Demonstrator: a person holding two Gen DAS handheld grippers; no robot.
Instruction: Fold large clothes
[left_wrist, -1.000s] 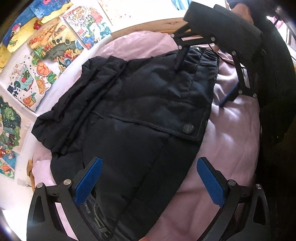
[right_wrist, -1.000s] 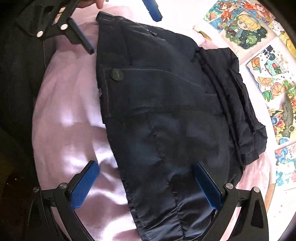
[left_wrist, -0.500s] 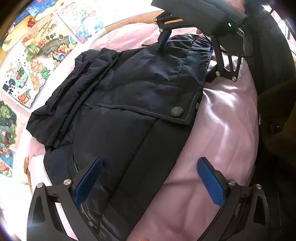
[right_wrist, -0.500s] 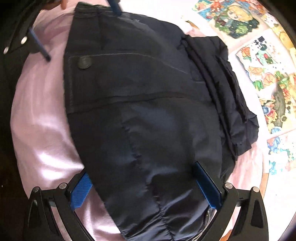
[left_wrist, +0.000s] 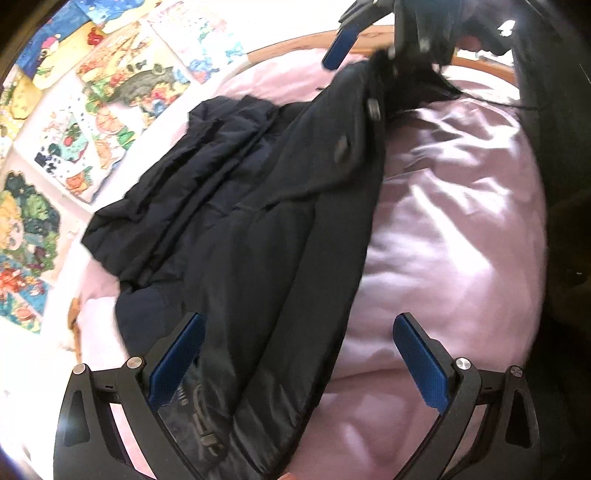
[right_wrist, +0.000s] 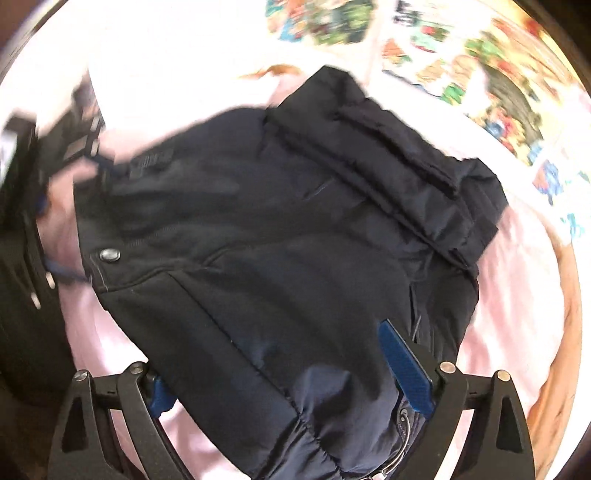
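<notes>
A dark navy padded jacket lies across a pink cover. My left gripper hangs open over its near end, with the left pad above the fabric and the right pad above the pink cover. My right gripper straddles the jacket's bunched hem. Its jaws are closing; one pad is tucked under the fabric and the other pad stands beside it, face still showing. In the left wrist view that right gripper holds the far hem raised off the cover.
The pink cover lies on a round bed with a wooden rim. Colourful drawings lie on the white surface beyond it. A person's dark clothing fills the right side of the left wrist view.
My right gripper has moved onto the jacket's hem, rolled and risen, and the far edge has lifted with it. The left gripper has hardly moved.
</notes>
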